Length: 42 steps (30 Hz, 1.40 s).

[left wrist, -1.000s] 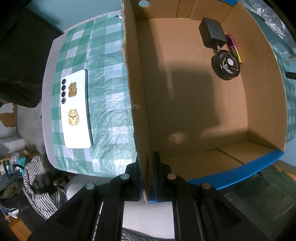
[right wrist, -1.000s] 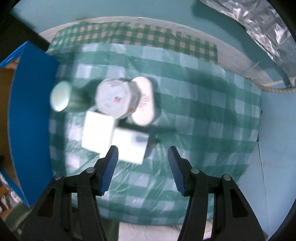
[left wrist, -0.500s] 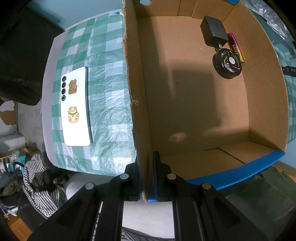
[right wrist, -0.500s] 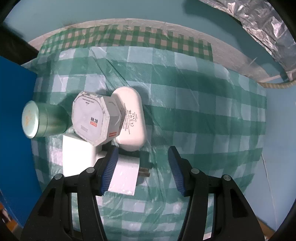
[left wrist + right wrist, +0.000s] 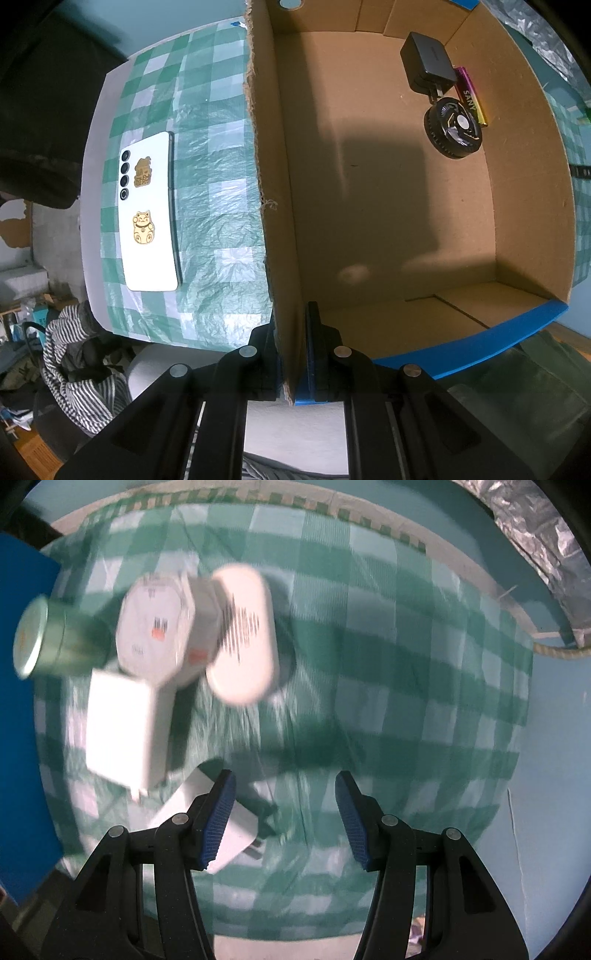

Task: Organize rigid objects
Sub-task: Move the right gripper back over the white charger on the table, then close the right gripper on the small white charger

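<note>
The left gripper [image 5: 291, 354] is staying clenched on the near wall of the box [image 5: 273, 192], unmoved from a moment ago; inside, at the upper right of that view, a black charger [image 5: 428, 66], a fan [image 5: 452, 127] and a pink bar [image 5: 472, 96] are lying together, and a phone [image 5: 149, 212] is resting on the checked cloth [image 5: 214, 147] at left. The right gripper [image 5: 282, 821] is hanging released, nothing between its pads, and has been sinking toward the cluster, which now looks larger and blurred: a tin [image 5: 40, 635], an octagonal box [image 5: 162, 627], an oval case [image 5: 242, 635], a white cube [image 5: 122, 723], and a white plug [image 5: 207, 812] partly behind the left finger at lower left.
</note>
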Tool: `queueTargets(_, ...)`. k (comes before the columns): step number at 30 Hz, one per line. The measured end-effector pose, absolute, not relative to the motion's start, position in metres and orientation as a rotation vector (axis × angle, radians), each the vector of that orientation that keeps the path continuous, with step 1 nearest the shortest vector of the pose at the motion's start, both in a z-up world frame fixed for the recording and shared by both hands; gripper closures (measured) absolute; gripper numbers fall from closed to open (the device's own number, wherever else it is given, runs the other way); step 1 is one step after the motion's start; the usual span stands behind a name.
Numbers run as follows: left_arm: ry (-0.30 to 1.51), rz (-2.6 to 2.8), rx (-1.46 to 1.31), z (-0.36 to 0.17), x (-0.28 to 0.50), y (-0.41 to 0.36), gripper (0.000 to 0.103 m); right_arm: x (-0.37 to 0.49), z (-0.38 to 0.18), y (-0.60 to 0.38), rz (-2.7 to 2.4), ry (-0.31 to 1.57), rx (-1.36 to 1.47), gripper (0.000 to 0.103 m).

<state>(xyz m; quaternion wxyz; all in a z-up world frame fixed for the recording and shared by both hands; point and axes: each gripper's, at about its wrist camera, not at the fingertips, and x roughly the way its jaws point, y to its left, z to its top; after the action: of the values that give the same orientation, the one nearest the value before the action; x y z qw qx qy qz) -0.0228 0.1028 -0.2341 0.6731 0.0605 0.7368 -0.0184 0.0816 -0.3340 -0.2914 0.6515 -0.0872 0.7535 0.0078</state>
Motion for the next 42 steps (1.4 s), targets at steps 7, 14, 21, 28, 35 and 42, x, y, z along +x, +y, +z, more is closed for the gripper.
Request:
queueTargets(7, 1.659, -0.047, 0.138, -0.235, -0.023, 0.103, 0.094, 0.057, -0.29, -0.342, 0.025, 1.725, -0.169, 0.048)
queueTargets(14, 1.66, -0.052, 0.144, -0.235, -0.022, 0.102, 0.094, 0.046, -0.266, -0.345, 0.084, 1.633, -0.068, 0.048)
queueTargets(21, 1.658, -0.055, 0.148, -0.234, -0.022, 0.101, 0.094, 0.038, -0.262, -0.318, 0.196, 1.627, -0.085, 0.036)
queueTargets(28, 1.658, -0.054, 0.145, -0.234, -0.021, 0.101, 0.094, 0.033, -0.285, -0.294, 0.216, 1.669, -0.148, 0.036)
queueTargets(35, 1.657, -0.055, 0.145, -0.234, -0.021, 0.101, 0.094, 0.037, -0.306, -0.284, 0.219, 1.691, -0.179, 0.044)
queueTargets(42, 1.658, -0.056, 0.142, -0.235, -0.021, 0.1, 0.094, 0.028, -0.312, -0.27, 0.206, 1.675, -0.221, 0.054)
